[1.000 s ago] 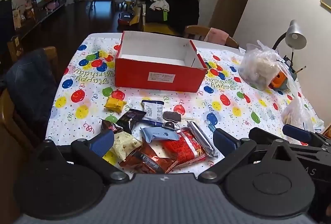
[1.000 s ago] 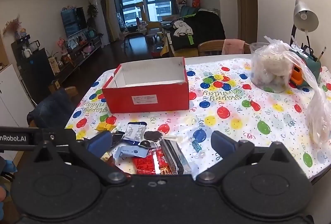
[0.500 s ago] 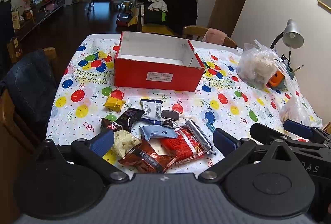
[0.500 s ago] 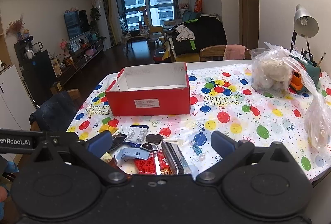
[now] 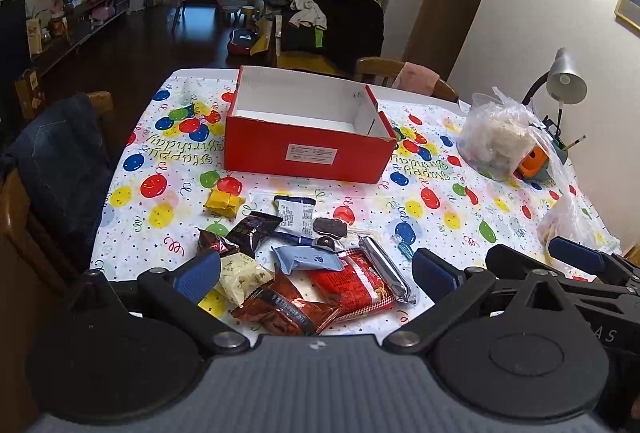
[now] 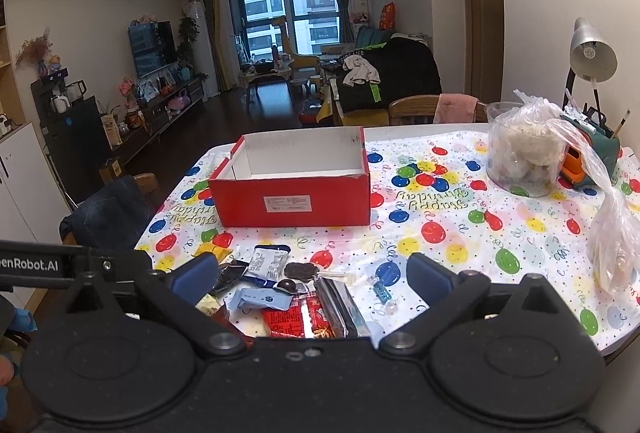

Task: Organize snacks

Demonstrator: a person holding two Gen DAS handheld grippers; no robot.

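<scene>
An open red box (image 5: 308,149) with a white inside stands mid-table; it also shows in the right wrist view (image 6: 294,199). Several snack packets lie in a pile near the front edge: a yellow one (image 5: 224,204), a dark purple one (image 5: 252,231), a light blue one (image 5: 306,259), a red one (image 5: 352,285), a brown one (image 5: 288,309) and a silver bar (image 5: 386,273). My left gripper (image 5: 316,273) is open and empty, hovering over the pile. My right gripper (image 6: 312,279) is open and empty above the pile's right side; the light blue packet (image 6: 260,298) lies between its fingers.
A balloon-print tablecloth (image 5: 440,201) covers the table. A clear tub under a plastic bag (image 5: 496,137), an orange toy (image 5: 534,161) and a desk lamp (image 5: 566,81) stand at the far right. Another bag (image 6: 612,245) lies at the right edge. A chair with a jacket (image 5: 60,161) is at the left.
Both grippers have risen and drawn back slightly, so the box and snacks sit a little lower and farther in view. Nothing on the table has moved.
</scene>
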